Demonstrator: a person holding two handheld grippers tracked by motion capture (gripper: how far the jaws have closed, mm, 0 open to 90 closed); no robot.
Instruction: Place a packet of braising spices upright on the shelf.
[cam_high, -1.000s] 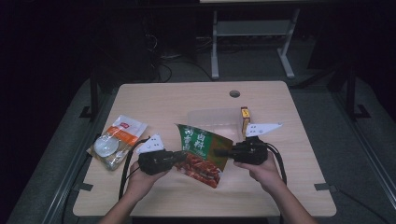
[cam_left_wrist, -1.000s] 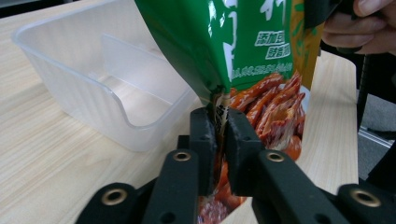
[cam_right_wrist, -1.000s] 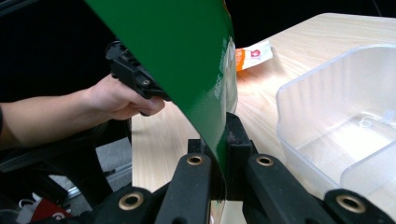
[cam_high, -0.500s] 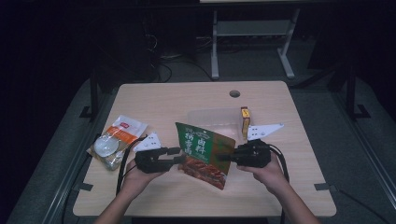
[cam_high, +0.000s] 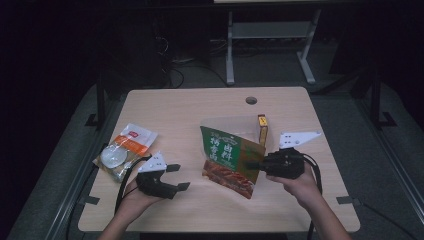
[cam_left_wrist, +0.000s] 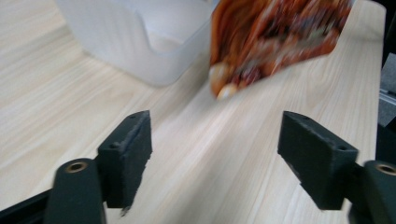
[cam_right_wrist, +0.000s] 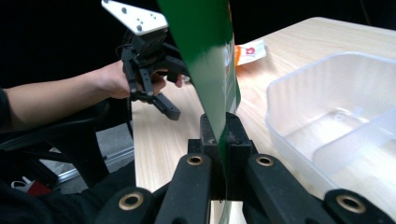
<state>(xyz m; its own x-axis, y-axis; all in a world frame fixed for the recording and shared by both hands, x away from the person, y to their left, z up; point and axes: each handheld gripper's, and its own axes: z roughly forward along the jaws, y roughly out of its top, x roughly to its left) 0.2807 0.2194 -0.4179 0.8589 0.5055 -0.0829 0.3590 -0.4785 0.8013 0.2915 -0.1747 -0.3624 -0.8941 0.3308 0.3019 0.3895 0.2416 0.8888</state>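
The step in hand looks like a handover: the green and red snack bag (cam_high: 231, 162) is passing from two grips to one, most likely on its way into the clear plastic container (cam_right_wrist: 336, 126) that is standing just behind it on the tabletop (cam_high: 200, 110).

The right hand-held gripper (cam_high: 254, 165) is clamping the bag's right edge, its jaws pressed tight together on the foil, as the right gripper view is showing with the green film (cam_right_wrist: 210, 60) rising straight up from between the pads. The bag is hanging upright and slightly tilted, its lower corner close to the wood, in front of the container and beside a small yellow box (cam_high: 262, 129).

The left hand-held gripper (cam_high: 177, 176) is sitting apart from the bag, to its left, with its jaws standing wide and nothing between them; they have just been opening. In the left gripper view the bag's red bottom corner (cam_left_wrist: 275, 42) is hovering ahead of the spread pads (cam_left_wrist: 128, 156), not touching them.

The next move probably calls for the right hand alone to carry the bag over the container's rim and lower it in, keeping the pinch firm since one edge is bearing the whole weight. An orange and white packet (cam_high: 125, 150) is lying at the left, well apart.
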